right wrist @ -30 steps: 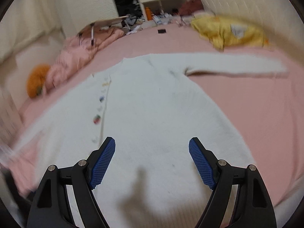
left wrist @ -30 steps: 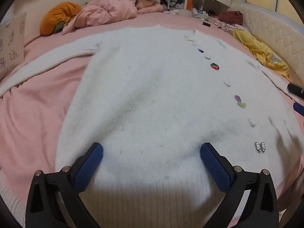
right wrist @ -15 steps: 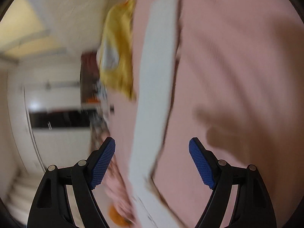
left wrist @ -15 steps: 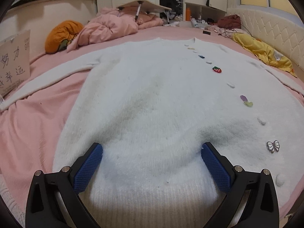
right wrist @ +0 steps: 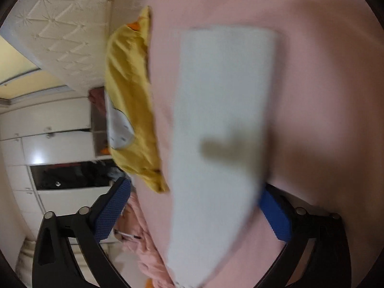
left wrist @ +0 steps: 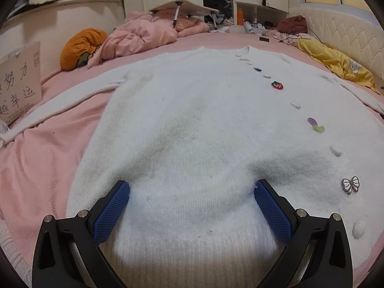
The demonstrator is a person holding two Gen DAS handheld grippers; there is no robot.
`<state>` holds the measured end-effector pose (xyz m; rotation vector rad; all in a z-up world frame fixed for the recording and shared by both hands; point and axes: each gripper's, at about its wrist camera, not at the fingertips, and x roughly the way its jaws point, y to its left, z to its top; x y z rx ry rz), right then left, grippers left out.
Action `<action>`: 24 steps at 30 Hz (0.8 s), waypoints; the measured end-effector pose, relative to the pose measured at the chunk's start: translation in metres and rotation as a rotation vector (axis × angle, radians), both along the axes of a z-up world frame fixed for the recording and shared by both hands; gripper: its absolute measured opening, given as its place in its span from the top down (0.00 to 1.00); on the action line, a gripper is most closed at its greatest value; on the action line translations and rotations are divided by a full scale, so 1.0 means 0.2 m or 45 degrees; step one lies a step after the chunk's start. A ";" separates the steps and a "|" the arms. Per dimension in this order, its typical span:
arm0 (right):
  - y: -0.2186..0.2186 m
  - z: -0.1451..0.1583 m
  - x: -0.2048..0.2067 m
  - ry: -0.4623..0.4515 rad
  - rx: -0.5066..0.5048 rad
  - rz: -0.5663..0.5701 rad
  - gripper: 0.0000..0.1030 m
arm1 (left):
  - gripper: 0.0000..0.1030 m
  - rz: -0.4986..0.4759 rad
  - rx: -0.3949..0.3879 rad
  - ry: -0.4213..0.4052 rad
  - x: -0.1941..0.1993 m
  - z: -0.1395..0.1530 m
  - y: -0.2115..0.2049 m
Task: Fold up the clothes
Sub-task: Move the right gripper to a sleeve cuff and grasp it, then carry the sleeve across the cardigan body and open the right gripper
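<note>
A white fluffy cardigan (left wrist: 196, 129) lies spread flat on the pink bed, with a row of decorative buttons (left wrist: 277, 85) down its right side and a sleeve (left wrist: 72, 100) stretched to the left. My left gripper (left wrist: 192, 204) is open, with its blue pads resting low over the hem area. In the right wrist view, rolled sideways and blurred, the cardigan's other sleeve (right wrist: 223, 124) runs across the pink sheet. My right gripper (right wrist: 194, 206) is open, with the sleeve lying between its fingers.
A yellow garment (left wrist: 336, 64) (right wrist: 132, 110) lies by the quilted headboard (left wrist: 340, 31). A pink duvet heap (left wrist: 144, 36), an orange plush (left wrist: 81, 48) and a folding lap table (left wrist: 184, 7) sit at the far side. A cardboard sign (left wrist: 19, 81) stands at the left.
My right gripper swung away from the cardigan body, rolled sideways, and now looks along the right sleeve. My left gripper dropped slightly lower onto the hem.
</note>
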<state>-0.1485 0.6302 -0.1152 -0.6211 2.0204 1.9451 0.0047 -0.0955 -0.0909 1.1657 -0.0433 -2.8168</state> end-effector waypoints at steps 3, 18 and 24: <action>0.02 0.01 -0.05 0.048 0.080 0.048 0.01 | 0.00 0.005 -0.006 -0.004 0.00 0.00 0.00; -0.30 0.36 -0.18 -0.197 0.783 0.327 0.94 | 0.00 0.021 -0.003 -0.012 -0.01 0.00 0.00; -1.02 0.68 -0.47 -0.144 1.169 0.642 0.94 | 0.00 0.032 -0.009 -0.065 -0.02 0.09 -0.01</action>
